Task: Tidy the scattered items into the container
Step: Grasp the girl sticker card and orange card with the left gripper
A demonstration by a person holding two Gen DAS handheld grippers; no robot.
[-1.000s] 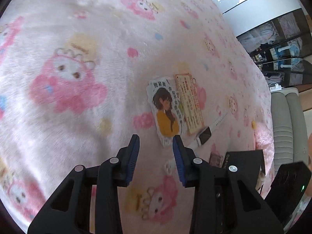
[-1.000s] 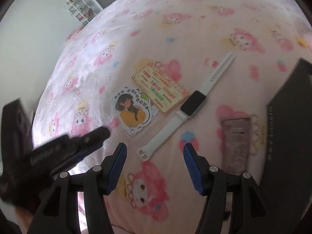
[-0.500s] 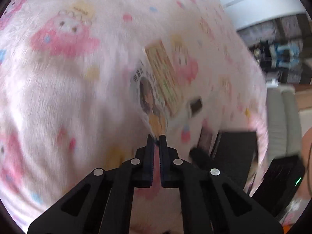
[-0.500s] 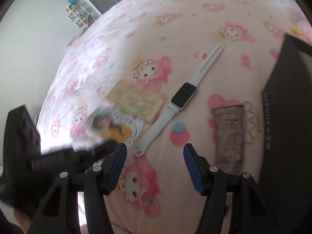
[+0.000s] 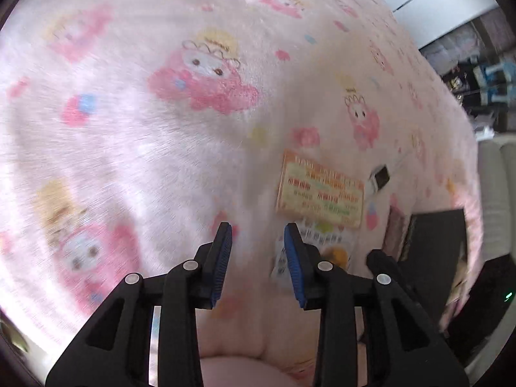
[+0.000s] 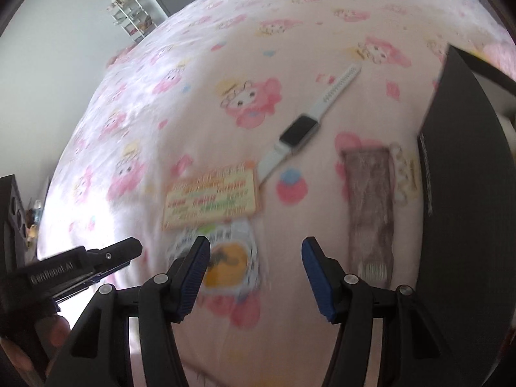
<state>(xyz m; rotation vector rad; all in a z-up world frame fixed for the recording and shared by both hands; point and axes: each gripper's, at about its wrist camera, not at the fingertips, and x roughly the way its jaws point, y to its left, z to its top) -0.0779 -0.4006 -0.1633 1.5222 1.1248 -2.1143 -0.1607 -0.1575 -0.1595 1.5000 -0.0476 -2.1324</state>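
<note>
Presently we record both hand-held grippers empty with jaws apart: the left hand-held gripper [image 5: 258, 258] and the right hand-held gripper [image 6: 254, 271]. The white die-cut sticker of a girl in yellow [image 6: 225, 258] lies flat on the pink cartoon-print bed cover [image 6: 193, 64], just ahead of the right's left finger, long axis running away from it; we judge the right nearer. Only the right view shows the white-strapped smartwatch [image 6: 300, 132] whole and the black box [image 6: 464, 177] wall.
</note>
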